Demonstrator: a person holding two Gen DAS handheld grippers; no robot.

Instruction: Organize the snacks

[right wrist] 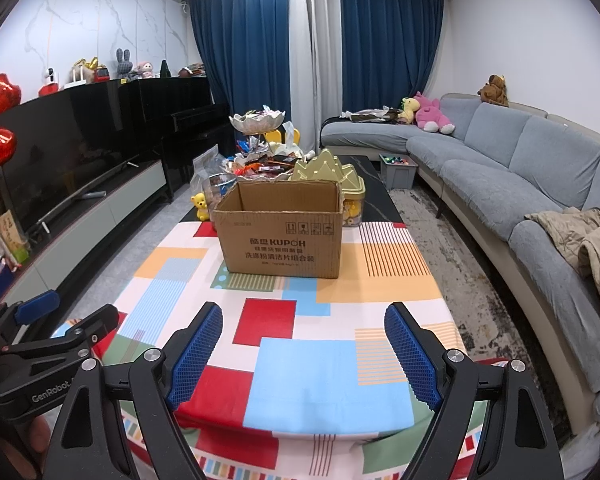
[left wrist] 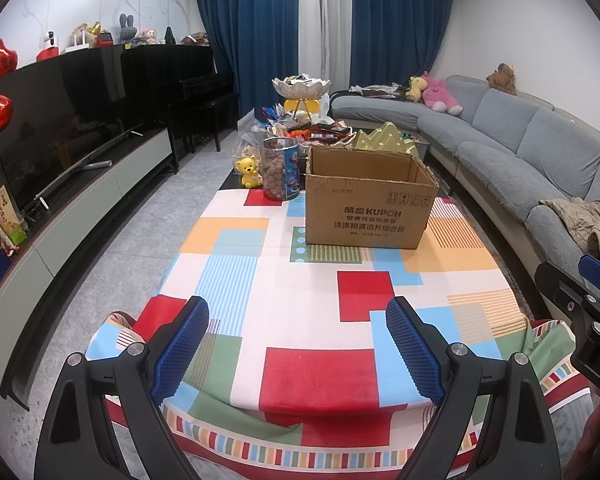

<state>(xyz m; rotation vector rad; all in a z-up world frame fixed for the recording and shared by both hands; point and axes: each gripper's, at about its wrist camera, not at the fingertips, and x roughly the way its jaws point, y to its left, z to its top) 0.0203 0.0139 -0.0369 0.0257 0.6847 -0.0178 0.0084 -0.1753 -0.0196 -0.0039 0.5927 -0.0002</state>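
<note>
Both tongs are hovering over the near end of a table draped in a patchwork cloth (left wrist: pixel 300 320), and both are standing spread wide with nothing between their blue pads. The left gripper (left wrist: pixel 296 344) is pointing down along the cloth toward an open cardboard box (left wrist: pixel 368 200), which is sitting in the middle of the table with its flaps up and its mouth facing the ceiling, probably so that things can be dropped straight in. The right gripper (right wrist: pixel 304 348) is aiming at the same box (right wrist: pixel 280 236) from slightly to the side, so the two are flanking a bare stretch of cloth. The snacks (left wrist: pixel 320 130) themselves are lying well beyond the box at the far end of the table, heaped as loose wrapped packets below a tiered white dish (left wrist: pixel 300 86). A clear tub of round nuts (left wrist: pixel 281 170) is standing just left of the box beside a yellow bear toy (left wrist: pixel 249 172), and a gold tin (right wrist: pixel 332 176) is rising right behind the box. Judging from this, nothing is being carried yet; the sorting looks barely started, and either gripper will likely have to reach past the box to get at the heap.
</note>
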